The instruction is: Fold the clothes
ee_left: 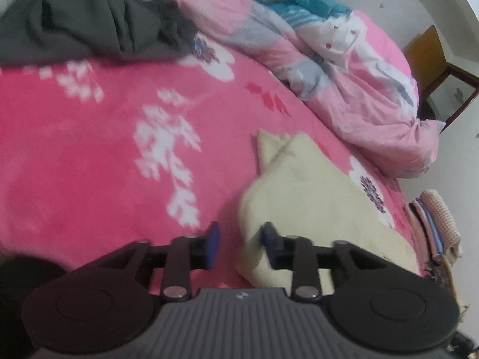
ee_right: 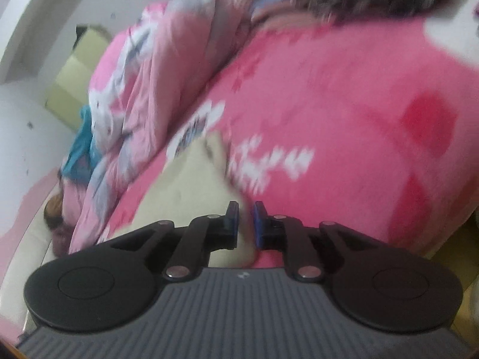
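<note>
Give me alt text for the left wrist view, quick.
The left gripper, jaws open, hovers at the near edge of a cream garment lying on a pink floral bedspread. A rumpled pink quilt lies beyond it, dark grey clothing at far left, and a stack of folded items at the right edge.

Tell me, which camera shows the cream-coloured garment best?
The left wrist view: the cream garment lies sharp on the pink blanket. In the right wrist view it is blurred, with the gripper partly covering it.
</note>
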Action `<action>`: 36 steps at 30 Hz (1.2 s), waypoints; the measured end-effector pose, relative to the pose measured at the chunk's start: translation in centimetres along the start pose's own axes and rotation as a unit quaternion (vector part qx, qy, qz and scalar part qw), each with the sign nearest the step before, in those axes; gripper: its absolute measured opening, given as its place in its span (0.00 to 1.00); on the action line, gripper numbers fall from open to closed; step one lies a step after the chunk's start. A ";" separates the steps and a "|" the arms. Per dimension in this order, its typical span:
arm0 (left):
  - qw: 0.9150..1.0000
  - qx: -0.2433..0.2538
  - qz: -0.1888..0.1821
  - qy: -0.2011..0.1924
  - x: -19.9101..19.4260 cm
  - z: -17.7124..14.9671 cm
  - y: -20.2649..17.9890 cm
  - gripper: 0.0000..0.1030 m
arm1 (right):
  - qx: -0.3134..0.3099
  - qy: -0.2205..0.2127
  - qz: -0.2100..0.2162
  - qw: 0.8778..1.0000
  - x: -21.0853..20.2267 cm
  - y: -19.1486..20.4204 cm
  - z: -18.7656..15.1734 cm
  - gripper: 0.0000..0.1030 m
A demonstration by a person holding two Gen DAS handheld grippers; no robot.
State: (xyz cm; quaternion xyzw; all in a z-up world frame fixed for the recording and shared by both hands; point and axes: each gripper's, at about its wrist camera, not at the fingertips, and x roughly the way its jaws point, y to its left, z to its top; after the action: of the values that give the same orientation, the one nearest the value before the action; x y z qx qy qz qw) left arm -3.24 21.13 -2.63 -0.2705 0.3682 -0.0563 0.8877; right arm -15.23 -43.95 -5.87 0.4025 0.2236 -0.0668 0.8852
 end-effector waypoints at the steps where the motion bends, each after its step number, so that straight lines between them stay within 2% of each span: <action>1: 1.000 0.006 0.004 -0.003 -0.2 0.5 0.0 0.36 | -0.008 -0.001 0.001 1.000 0.1 0.3 0.5 0.13; 4: 0.999 0.040 0.012 -0.013 -0.2 1.7 -1.3 0.45 | -0.032 0.001 0.009 0.999 0.6 1.3 2.0 0.17; 8: 0.995 0.100 0.012 -0.013 1.5 3.2 -4.6 0.56 | -0.103 0.022 0.018 0.994 3.5 4.7 2.9 0.27; 14: 0.980 0.196 0.007 0.016 6.4 4.7 -10.5 0.57 | -0.188 0.073 0.024 0.979 9.4 9.4 4.0 0.41; 18: 0.970 0.241 0.004 0.032 9.6 5.6 -12.3 0.57 | -0.232 0.107 0.033 0.966 12.8 11.7 4.5 0.42; 22: 0.964 0.260 0.000 0.045 12.2 6.6 -12.7 0.57 | -0.248 0.129 0.028 0.960 15.0 11.9 4.3 0.42; 26: 0.962 0.269 -0.009 0.055 14.0 7.2 -12.5 0.52 | -0.225 0.147 0.040 0.962 16.0 10.9 4.2 0.42; 29: 0.963 0.264 -0.004 0.053 15.0 7.4 -12.3 0.40 | -0.224 0.152 0.060 0.961 15.9 10.8 4.1 0.42; 33: 0.964 0.261 -0.011 0.042 15.3 7.4 -12.1 0.35 | -0.245 0.142 0.061 0.957 15.7 11.1 4.0 0.42; 36: 0.966 0.254 -0.016 0.042 15.4 7.4 -11.9 0.35 | -0.253 0.136 0.057 0.956 16.4 11.2 4.1 0.42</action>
State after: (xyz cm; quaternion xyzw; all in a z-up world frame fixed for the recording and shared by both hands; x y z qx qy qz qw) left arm 14.15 9.71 -1.71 -0.0398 0.3741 -0.1732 0.9102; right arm 4.15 -38.50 -3.24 0.1827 0.3282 0.0981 0.9216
